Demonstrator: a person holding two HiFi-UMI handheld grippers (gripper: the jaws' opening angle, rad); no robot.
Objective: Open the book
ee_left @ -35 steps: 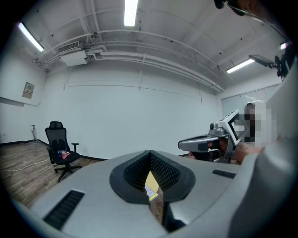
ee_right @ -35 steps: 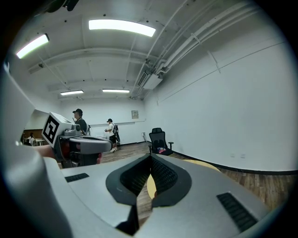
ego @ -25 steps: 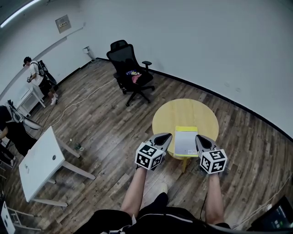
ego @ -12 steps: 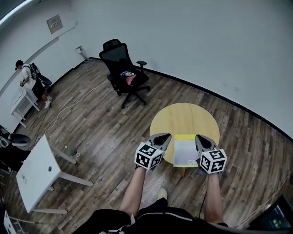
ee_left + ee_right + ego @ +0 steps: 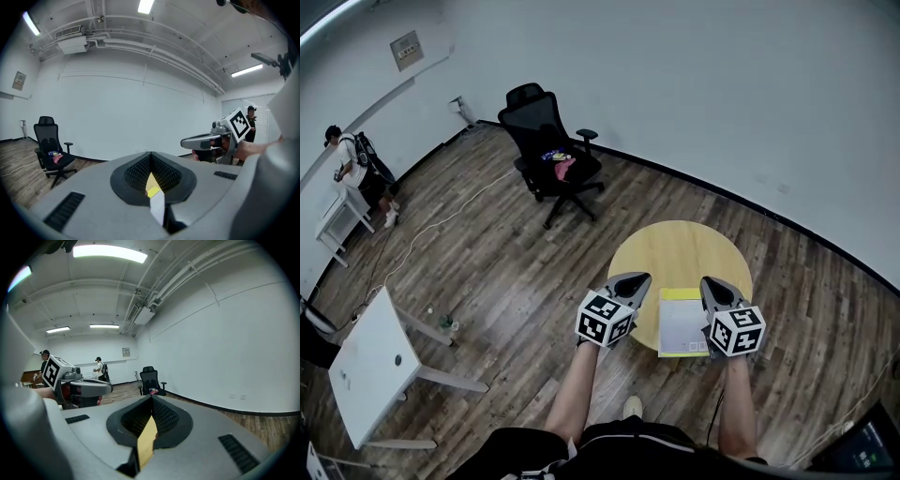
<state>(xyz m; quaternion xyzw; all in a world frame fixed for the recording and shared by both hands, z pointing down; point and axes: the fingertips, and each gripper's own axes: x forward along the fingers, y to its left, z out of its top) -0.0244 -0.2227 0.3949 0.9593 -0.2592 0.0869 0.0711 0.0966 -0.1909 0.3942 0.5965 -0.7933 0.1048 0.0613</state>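
Two grippers show in the head view, both over the near side of the round yellow bench [image 5: 680, 248]. The left gripper [image 5: 634, 279] and right gripper [image 5: 711, 284] sit side by side, and the book [image 5: 682, 323] lies closed on the bench between them, right at its near edge, pale cover with a yellow border. A black office chair [image 5: 551, 155] stands well apart on the wood floor [image 5: 487, 262], there's a white table [image 5: 366, 370] lower left, and a person [image 5: 342, 159] is way off by the far wall. In the left gripper view the jaws are pressed together at the tips with nothing pinched, just a sliver of yellow and white showing through the slit below them. The right gripper view is the same deal: jaws pressed together and empty, a tan strip in the slit, and the chair straight beyond the tips.
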